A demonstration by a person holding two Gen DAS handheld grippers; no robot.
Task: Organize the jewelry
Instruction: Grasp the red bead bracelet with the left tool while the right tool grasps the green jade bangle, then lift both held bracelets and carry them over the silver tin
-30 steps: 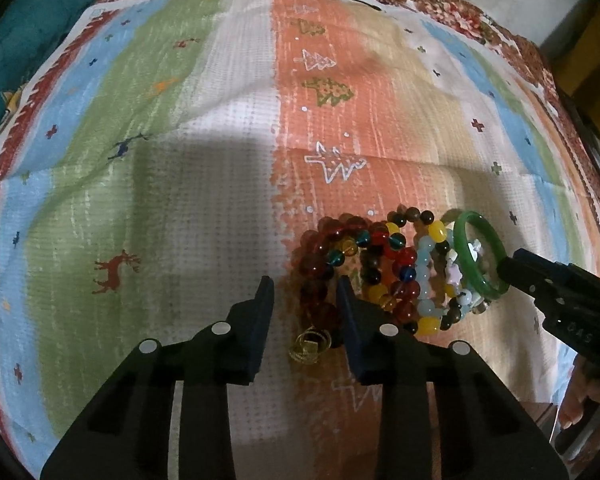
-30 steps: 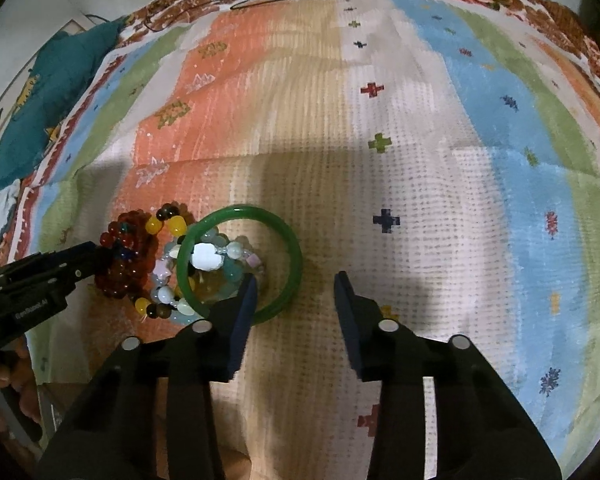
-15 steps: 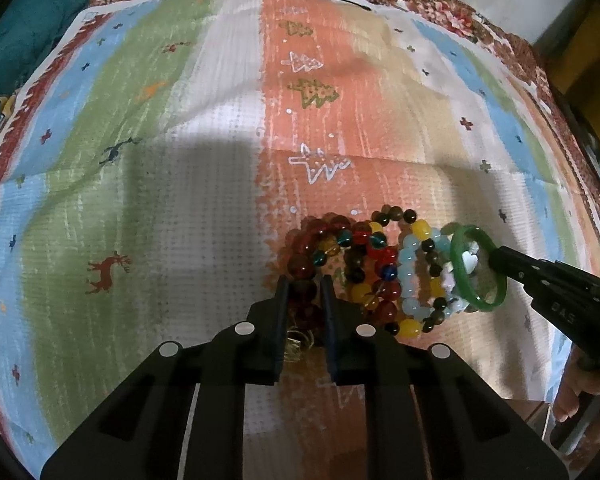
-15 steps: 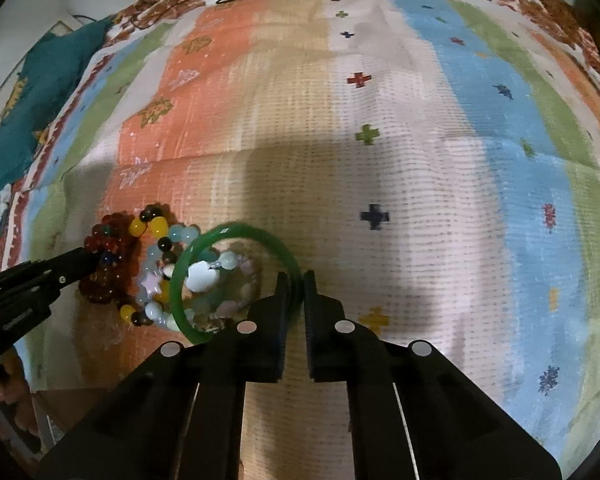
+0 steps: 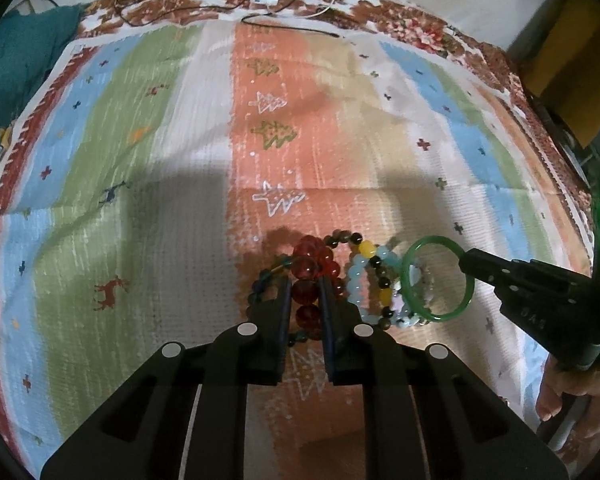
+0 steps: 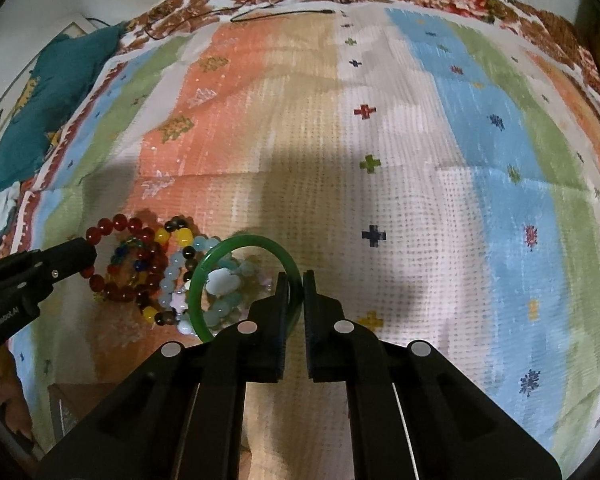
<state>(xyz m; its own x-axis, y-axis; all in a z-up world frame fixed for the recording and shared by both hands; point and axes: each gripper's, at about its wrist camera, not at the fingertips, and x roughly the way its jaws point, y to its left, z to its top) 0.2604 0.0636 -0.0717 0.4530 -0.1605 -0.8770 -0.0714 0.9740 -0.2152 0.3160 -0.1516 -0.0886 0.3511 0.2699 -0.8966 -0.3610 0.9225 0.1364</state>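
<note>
So both grippers are busy on the same little heap of jewelry, which sits on a striped blanket spread over what looks like a bed. The left gripper has its fingers pinched in on the red bead bracelet, with a run of the big glassy red beads caught right between the tips. The right gripper is closed on the rim of the green bangle, gripping the near-right part of the ring, and from the left camera the bangle looks tipped up off the pile rather than lying flat. Between the two sit the leftovers: a yellow and dark bead bracelet and a pale blue bead bracelet, all tangled together and touching each other. Handling-wise, the bangle is probably the easy one, since it's stiff and keeps its shape, but it looks smooth and slick, and likely brittle if dropped, so a firm pinch straight across the rim makes sense. The beaded ones are floppy, strung loops that will sag and swing, and round beads tend to roll out of a grip, so grabbing across a bead or two, like the left one does, seems about right. The main risk is probably neighbours snagging and getting dragged along.
</note>
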